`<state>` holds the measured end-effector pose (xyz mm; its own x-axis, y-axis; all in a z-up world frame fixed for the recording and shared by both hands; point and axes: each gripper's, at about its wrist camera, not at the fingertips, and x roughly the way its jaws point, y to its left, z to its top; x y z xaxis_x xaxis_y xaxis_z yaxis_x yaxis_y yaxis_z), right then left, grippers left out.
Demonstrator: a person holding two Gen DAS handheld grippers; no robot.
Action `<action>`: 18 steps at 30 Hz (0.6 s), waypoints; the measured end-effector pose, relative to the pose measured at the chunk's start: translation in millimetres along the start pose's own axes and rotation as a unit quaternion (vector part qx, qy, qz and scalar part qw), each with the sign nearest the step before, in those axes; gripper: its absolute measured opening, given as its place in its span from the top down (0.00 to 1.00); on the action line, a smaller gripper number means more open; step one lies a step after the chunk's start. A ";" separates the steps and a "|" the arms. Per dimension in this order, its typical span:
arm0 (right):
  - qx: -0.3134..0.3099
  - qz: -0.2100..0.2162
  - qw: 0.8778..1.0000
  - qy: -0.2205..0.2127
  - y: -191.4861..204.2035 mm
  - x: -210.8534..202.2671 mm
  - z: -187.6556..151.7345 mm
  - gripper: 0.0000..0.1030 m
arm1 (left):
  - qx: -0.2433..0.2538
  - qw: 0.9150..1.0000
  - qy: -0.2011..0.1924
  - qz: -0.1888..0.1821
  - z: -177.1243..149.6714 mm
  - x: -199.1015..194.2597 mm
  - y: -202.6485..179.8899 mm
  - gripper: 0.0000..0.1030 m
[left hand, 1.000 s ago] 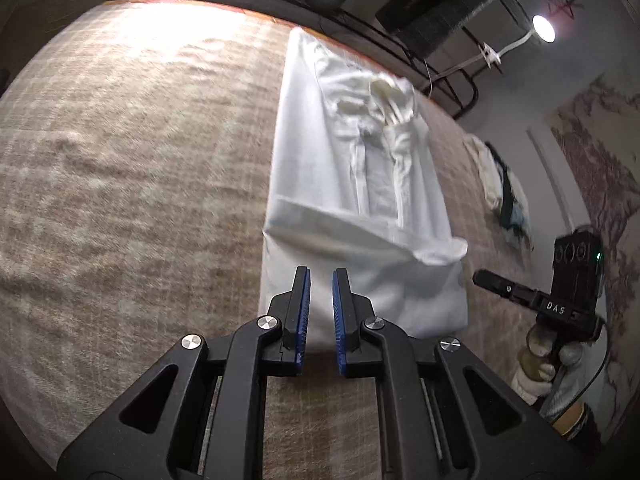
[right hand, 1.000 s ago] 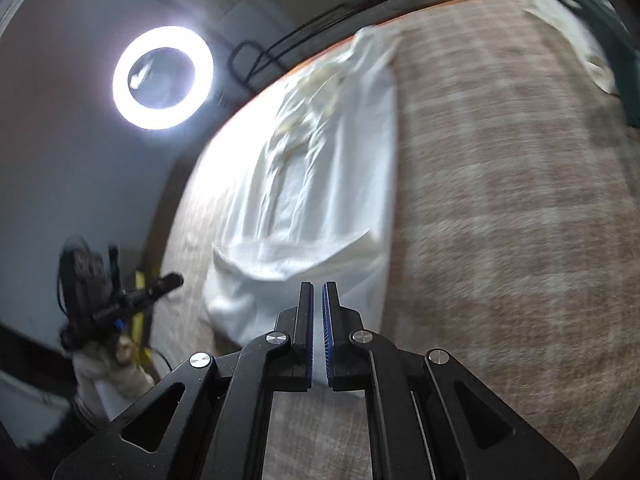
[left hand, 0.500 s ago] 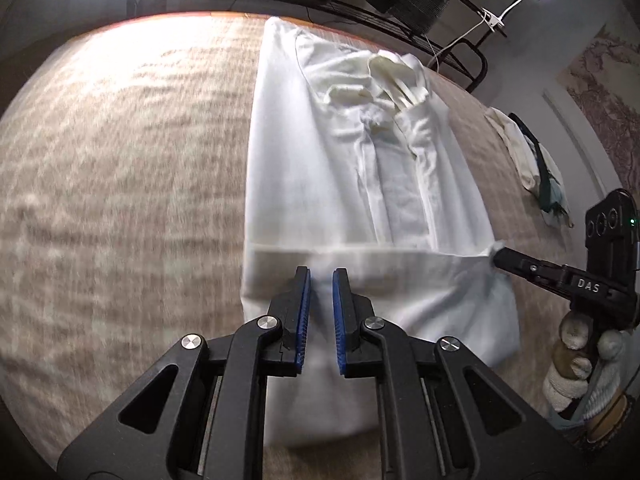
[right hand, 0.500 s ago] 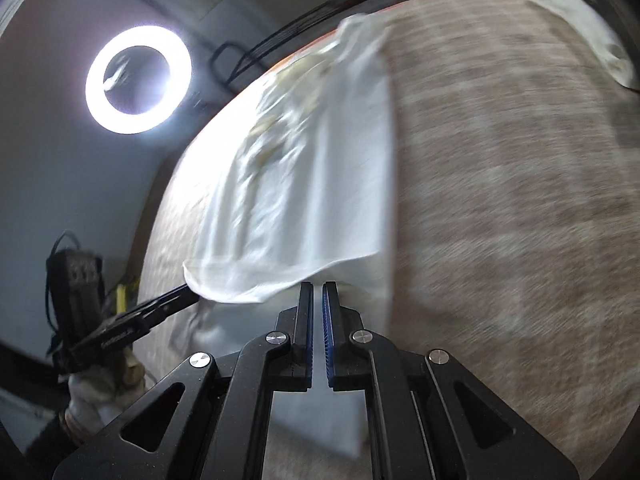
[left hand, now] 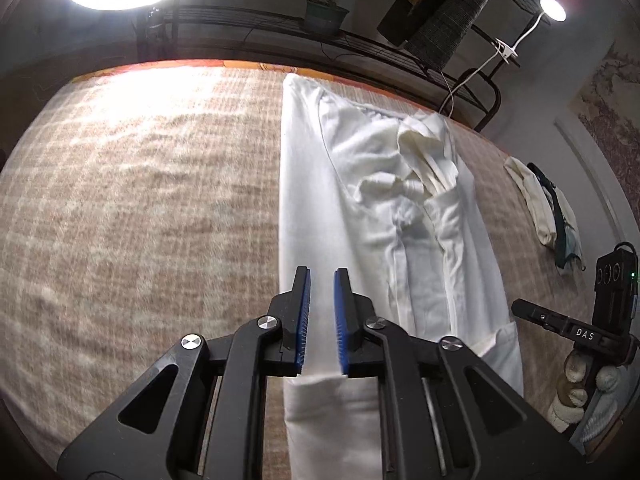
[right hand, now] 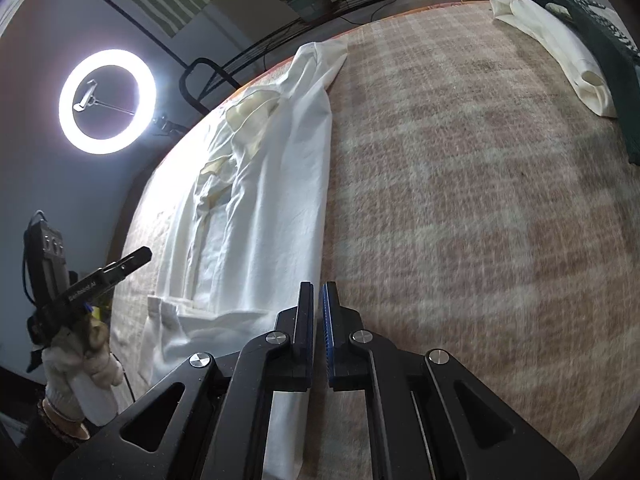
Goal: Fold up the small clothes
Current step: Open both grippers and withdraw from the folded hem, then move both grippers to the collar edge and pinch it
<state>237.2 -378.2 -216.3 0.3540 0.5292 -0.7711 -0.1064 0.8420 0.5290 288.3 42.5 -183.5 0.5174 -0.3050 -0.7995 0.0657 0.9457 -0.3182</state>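
A white garment (left hand: 312,200) (right hand: 280,184), folded into a long strip, lies on the plaid blanket (left hand: 140,220). Its near hem (left hand: 500,360) (right hand: 192,320) is turned up over the body. My left gripper (left hand: 322,272) hangs above the strip's left half. Its jaws are opening; cloth shows below the gap and the pads are off it. From the right wrist view this left gripper (right hand: 146,252) is in a gloved hand. My right gripper (right hand: 316,285) is shut at the strip's right edge. Its tip (left hand: 516,308) meets the corner of the turned-up hem.
More clothes, one white and one dark green, lie in a pile (left hand: 548,208) (right hand: 560,52) at the blanket's far right. A ring light (right hand: 107,101) and a metal rack (left hand: 360,40) stand past the far edge. Bare blanket (right hand: 480,200) spreads to both sides of the garment.
Both grippers have carried the near hem forward over the garment, and the fold line now lies further up it. The left jaws have widened. The right jaws stay shut.
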 end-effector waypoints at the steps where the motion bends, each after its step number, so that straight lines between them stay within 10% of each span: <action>1: -0.002 0.000 1.000 -0.002 -0.2 0.3 4.1 0.95 | -0.003 1.000 -0.004 0.000 3.8 -0.1 2.3 0.78; 18: 0.018 0.061 0.996 -0.058 -22.2 35.4 126.5 0.80 | -0.054 0.997 -0.004 -0.048 95.2 63.2 32.4 0.62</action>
<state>369.7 -391.6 -210.6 0.4459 0.6103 -0.6547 -0.1228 0.7663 0.6307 404.4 64.5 -195.9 0.5194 -0.3923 -0.7592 0.0226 0.8944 -0.4467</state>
